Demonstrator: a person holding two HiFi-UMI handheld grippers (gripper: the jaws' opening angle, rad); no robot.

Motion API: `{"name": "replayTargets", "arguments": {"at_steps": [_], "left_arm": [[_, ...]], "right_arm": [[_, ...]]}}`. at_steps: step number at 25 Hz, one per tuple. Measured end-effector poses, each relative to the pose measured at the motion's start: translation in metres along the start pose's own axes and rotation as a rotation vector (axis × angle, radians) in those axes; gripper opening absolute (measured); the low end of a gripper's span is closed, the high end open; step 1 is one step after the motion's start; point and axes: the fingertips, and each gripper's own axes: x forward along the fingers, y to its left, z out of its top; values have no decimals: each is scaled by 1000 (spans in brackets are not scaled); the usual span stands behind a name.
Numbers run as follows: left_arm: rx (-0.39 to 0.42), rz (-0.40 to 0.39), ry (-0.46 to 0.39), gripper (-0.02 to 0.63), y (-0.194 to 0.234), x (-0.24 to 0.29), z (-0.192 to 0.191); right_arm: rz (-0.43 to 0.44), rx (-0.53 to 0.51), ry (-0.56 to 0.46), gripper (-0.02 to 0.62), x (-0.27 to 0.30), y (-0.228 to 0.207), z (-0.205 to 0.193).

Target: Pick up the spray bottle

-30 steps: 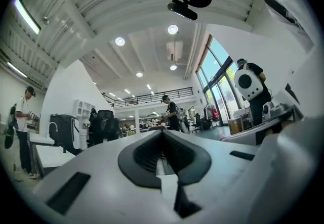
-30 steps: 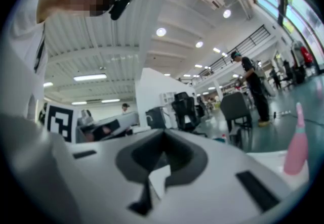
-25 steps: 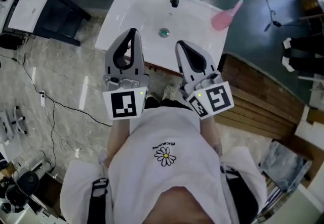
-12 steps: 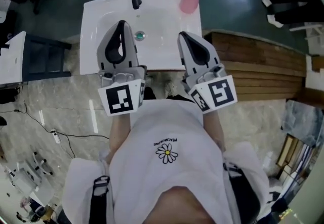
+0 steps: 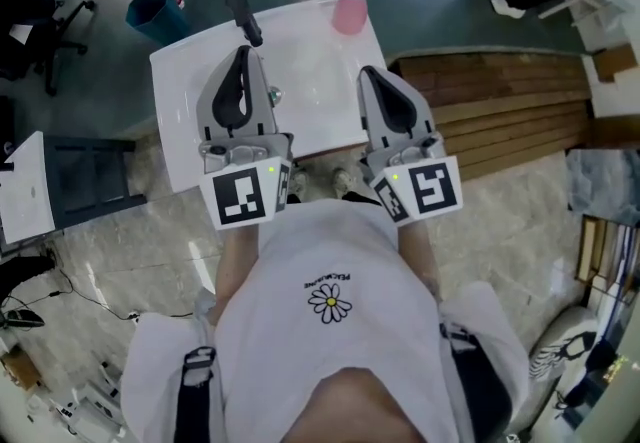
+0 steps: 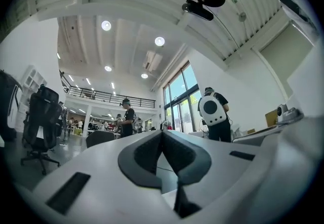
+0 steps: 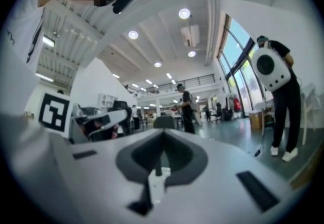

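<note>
- While the left gripper hung over the white rectangular washbasin, its jaws were clenched on nothing
- Right gripper was clamped together too, empty, beside the left
- Pink plastic spray bottle stood on the basin's far right corner, apart from both grippers

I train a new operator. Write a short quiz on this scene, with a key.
1. True or false: the left gripper holds the pink spray bottle.
2. On which part of the white sink does the bottle stand? A) far right corner B) near left corner C) middle of the basin
3. Fill in: the right gripper, like the left, has its jaws ____.
Key: 1 false; 2 A; 3 shut.
</note>
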Motion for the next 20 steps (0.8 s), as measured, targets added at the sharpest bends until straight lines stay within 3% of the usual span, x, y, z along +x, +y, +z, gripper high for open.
{"name": "replayTargets", "arguments": {"at_steps": [5, 13, 20], "left_arm": [[-51, 13, -25, 21, 8, -2, 1], [-43, -70, 11, 28, -10, 10, -6], [-59, -183, 57, 166, -30, 47, -7]], "right_arm": [[-59, -18, -3, 29, -5, -3, 2], [-99, 2, -13, 29, -9, -13, 1], [-135, 34, -6, 29, -14, -27, -5]]}}
